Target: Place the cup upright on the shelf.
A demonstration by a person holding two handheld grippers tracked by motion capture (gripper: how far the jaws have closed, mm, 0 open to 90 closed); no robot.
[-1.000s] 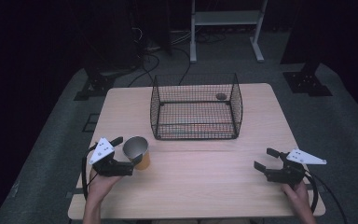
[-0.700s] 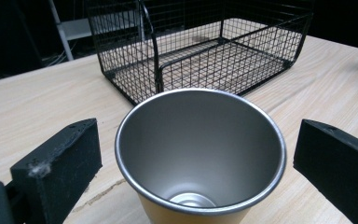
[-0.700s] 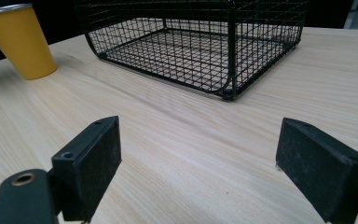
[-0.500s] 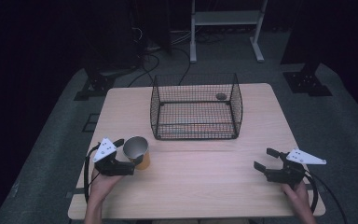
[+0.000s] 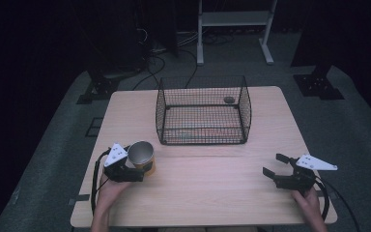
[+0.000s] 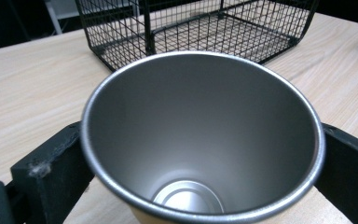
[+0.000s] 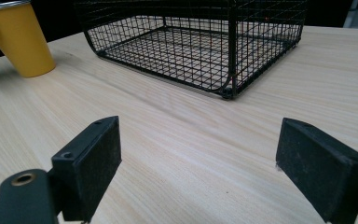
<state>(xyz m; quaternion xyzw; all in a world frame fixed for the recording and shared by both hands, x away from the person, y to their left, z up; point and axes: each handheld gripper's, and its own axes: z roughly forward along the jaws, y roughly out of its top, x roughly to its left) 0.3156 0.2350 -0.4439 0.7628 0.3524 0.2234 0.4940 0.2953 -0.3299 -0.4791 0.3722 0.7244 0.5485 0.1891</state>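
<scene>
High view has the left hand-held gripper [image 5: 136, 169] near the front-left of the wooden counter [image 5: 212, 193], pinching a metal cup [image 5: 141, 155] that's yellow on the outside, one jaw pressed to each side just under the rim. Over at the front right, the right hand-held gripper [image 5: 276, 166] sits with its jaws spread wide and nothing between them. A black wire basket [image 5: 203, 112] stands toward the back middle, well apart from both.

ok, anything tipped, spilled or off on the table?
Nothing stands out. The yellow metal-lined cup is upright and empty between the left gripper's jaws, the black wire basket sits square on the wooden table, and the right gripper is open.
</scene>
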